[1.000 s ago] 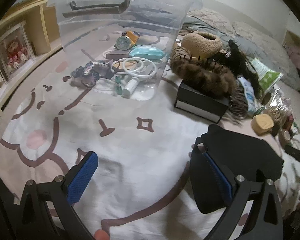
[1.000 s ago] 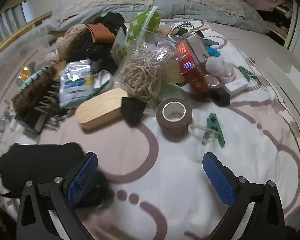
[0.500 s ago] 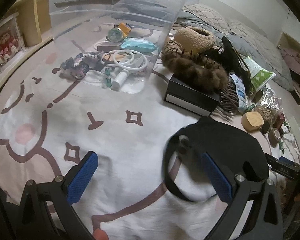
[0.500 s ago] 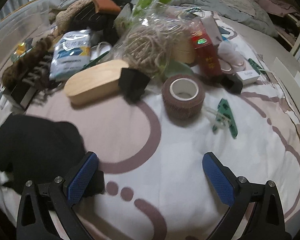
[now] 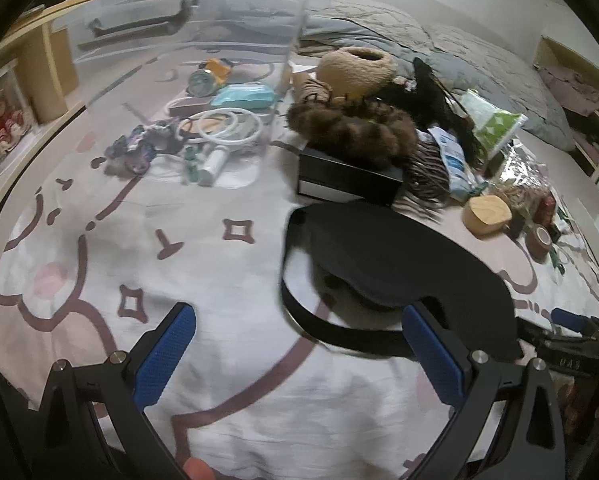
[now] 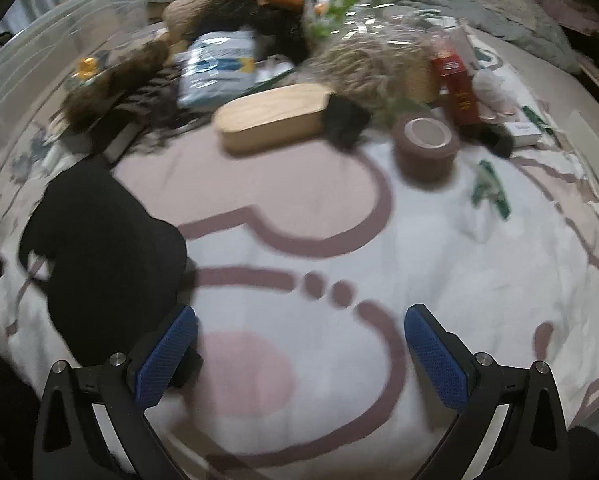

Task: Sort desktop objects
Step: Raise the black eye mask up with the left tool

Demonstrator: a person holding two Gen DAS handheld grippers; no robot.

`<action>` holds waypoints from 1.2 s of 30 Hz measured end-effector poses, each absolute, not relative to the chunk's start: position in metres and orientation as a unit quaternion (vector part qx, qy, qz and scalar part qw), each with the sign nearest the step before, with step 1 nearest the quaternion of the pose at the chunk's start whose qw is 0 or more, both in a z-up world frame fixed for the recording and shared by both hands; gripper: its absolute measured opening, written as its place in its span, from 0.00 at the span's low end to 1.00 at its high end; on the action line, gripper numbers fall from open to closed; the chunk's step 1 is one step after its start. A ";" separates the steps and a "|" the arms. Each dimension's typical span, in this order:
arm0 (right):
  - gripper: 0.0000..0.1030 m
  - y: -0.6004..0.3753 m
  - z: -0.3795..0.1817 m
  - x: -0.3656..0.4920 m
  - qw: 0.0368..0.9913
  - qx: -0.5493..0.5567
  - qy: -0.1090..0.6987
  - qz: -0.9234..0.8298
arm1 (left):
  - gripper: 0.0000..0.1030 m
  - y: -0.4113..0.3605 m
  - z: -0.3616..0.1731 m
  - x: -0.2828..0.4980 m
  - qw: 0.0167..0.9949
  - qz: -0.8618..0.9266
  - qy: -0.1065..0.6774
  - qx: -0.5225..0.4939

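A black eye mask (image 5: 395,264) with its strap lies flat on the patterned bedspread, just ahead of my left gripper's right finger. It also shows in the right wrist view (image 6: 99,240), left of that gripper. My left gripper (image 5: 299,352) is open and empty above the bedspread. My right gripper (image 6: 299,352) is open and empty, its left finger beside the mask's near edge. A clear plastic bin (image 5: 187,40) with several small items inside stands at the far left.
A pile of loose things lies ahead: a black box (image 5: 347,180) under a brown fur piece (image 5: 351,128), a wooden case (image 6: 271,116), a brown tape roll (image 6: 425,148), a green clip (image 6: 491,192), a red box (image 6: 455,84). A shelf (image 5: 39,72) stands far left.
The eye mask has moved left across the bedspread and spread out flatter. Both grippers have pulled back a little and stayed open.
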State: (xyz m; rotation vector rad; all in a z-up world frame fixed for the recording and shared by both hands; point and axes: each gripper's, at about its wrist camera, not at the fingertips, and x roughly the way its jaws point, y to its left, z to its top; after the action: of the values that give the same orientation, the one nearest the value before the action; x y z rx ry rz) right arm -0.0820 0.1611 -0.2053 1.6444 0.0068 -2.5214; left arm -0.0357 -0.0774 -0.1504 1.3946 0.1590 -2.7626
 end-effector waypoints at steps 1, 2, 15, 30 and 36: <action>1.00 0.158 -0.204 -0.079 0.072 0.545 0.005 -0.835 | 1.00 -0.076 -0.151 -0.036 0.020 -0.891 0.050 0.451; 1.00 0.155 -0.203 -0.077 0.078 0.545 0.007 -0.835 | 1.00 -0.074 -0.152 -0.036 0.019 -0.891 0.049 0.452; 1.00 0.134 -0.197 -0.063 0.137 0.563 0.015 -0.815 | 1.00 -0.089 -0.167 -0.040 0.063 -0.875 0.050 0.477; 1.00 0.120 -0.200 -0.102 0.113 0.545 0.009 -0.831 | 1.00 -0.096 -0.181 -0.046 0.077 -0.860 0.059 0.501; 1.00 0.101 -0.205 -0.086 0.137 0.549 0.031 -0.824 | 1.00 -0.105 -0.186 -0.049 0.089 -0.852 0.076 0.510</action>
State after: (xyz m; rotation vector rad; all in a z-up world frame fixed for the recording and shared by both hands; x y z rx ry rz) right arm -0.0861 0.1009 -0.2046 1.5889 0.0910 -2.3847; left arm -0.0490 -0.1046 -0.1855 1.5183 0.2247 -2.5348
